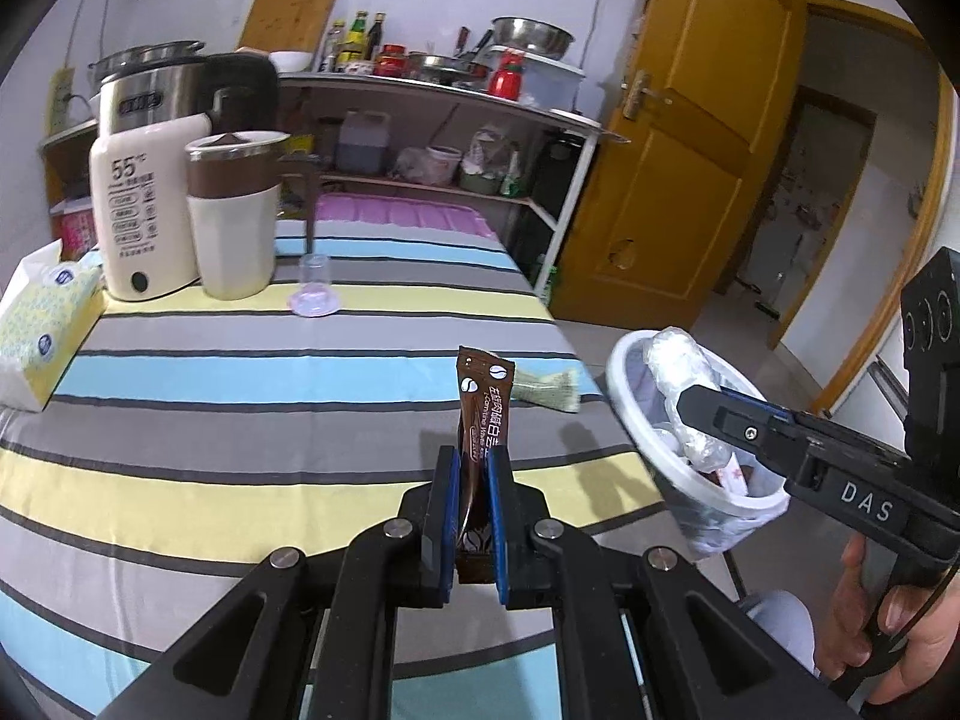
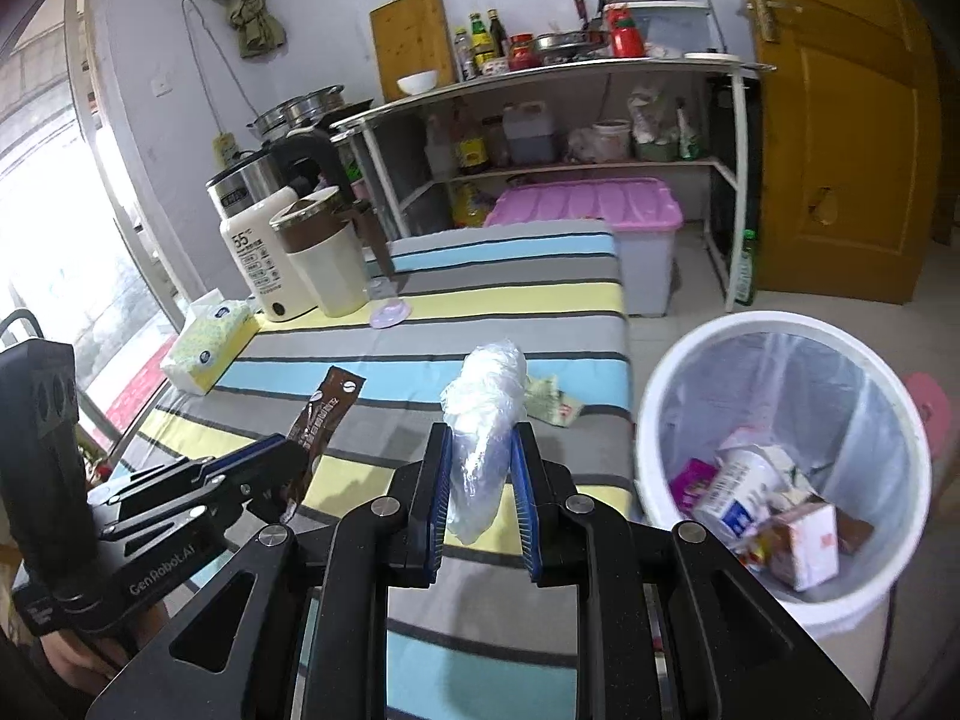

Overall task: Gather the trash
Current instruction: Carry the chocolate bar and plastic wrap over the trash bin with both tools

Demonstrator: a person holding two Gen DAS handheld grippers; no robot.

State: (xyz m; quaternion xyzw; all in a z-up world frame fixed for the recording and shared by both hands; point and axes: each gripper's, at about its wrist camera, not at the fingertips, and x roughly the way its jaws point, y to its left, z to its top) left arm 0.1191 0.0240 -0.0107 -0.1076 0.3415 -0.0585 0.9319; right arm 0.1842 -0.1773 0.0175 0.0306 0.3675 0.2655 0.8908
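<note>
left gripper [image 1: 474, 462]: clamped tight on a brown coffee sachet [image 1: 483, 402], which stands upright between the blue pads with most of its length poking out above the tips, over the striped tablecloth [image 1: 240, 372]

right gripper [image 2: 480, 450]: squeezed onto a scrunched clear plastic wrap [image 2: 483, 414]; the wad bulges out above and below the pads, held above the table edge, just beside the bin

trash bin [image 2: 780, 360]: white, lined with a clear bag, on the floor right next to the table; cartons and wrappers already inside

leftover on table: a crumpled greenish wrapper [image 1: 549, 390] lying near the table's edge, apart from both grippers

readable stuff: "55" on the white kettle [image 1: 135, 204], "DAS" on the right gripper's body, "GenRobot.AI" on the left one's side; sachet has white Chinese print, too small to make out

also there: cream-and-brown mug [image 1: 234, 216], tissue box [image 1: 42, 324]
</note>
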